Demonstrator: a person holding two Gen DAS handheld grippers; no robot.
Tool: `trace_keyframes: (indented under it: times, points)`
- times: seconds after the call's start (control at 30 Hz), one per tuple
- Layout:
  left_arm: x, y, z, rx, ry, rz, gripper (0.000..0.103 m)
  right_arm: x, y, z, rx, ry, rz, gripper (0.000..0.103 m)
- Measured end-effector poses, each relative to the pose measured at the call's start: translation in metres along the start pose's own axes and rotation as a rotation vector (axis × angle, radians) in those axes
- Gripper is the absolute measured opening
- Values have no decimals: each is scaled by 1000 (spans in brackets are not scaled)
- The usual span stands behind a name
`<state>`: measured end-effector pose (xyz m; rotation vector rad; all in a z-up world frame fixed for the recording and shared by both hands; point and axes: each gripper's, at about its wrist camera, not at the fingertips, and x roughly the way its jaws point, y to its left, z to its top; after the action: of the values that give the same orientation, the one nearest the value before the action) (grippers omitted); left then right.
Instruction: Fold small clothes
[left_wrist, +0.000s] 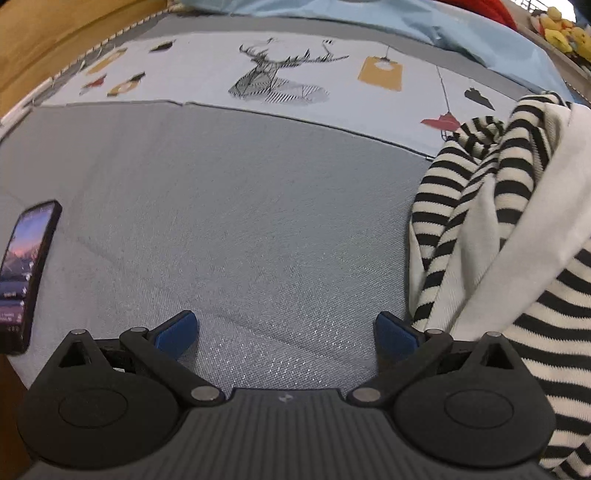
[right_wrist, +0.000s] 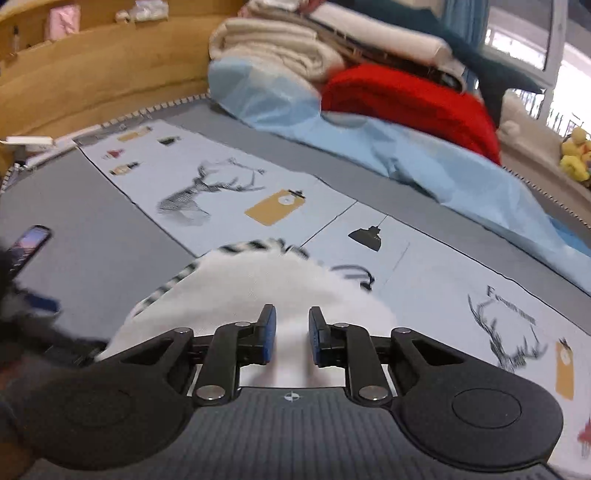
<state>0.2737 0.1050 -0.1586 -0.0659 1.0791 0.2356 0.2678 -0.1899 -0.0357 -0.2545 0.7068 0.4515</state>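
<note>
Mid-fold on a bed w/ a grey, deer-print cover (left_wrist: 236, 229): right tool (right_wrist: 291, 334) has its blue pads narrowed onto white cloth of the striped garment (right_wrist: 258, 280), which bunches up between and just ahead of the fingers, apparently lifted clear of the cover. Left tool (left_wrist: 286, 334) stands wide, nothing between its pads, pointing down at bare grey fabric; from its view the same garment (left_wrist: 491, 221) hangs in loose folds just off its right finger. A phone (left_wrist: 26, 273) lies well off to its left.

Judgement: step in hand looks like carrying the garment over to lay it flat. To do it well, keep the right grip firm, set the cloth down ahead of the left tool & let the left pinch a free edge or corner to spread it, w/o dragging bunched layers. Keep clear of the phone.
</note>
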Motion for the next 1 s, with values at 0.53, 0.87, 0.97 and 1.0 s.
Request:
trace_keyframes:
  times: [0.53,0.87,0.97,1.0]
  points:
    - [-38,-15,-8,10,-131,-60,103,-78,25,-76,60,-26,-64,59]
    - [-58,-26,-35,9,-156,-59,103,-91,90,-152,4,-2,-149,50]
    - [-66,-26,-41,11,-160,-61,103,-125,75,-150,131,-64,-114,65]
    - [-69,-27,-44,6,-164,-57,103,-132,72,-152,145,-70,-129,68]
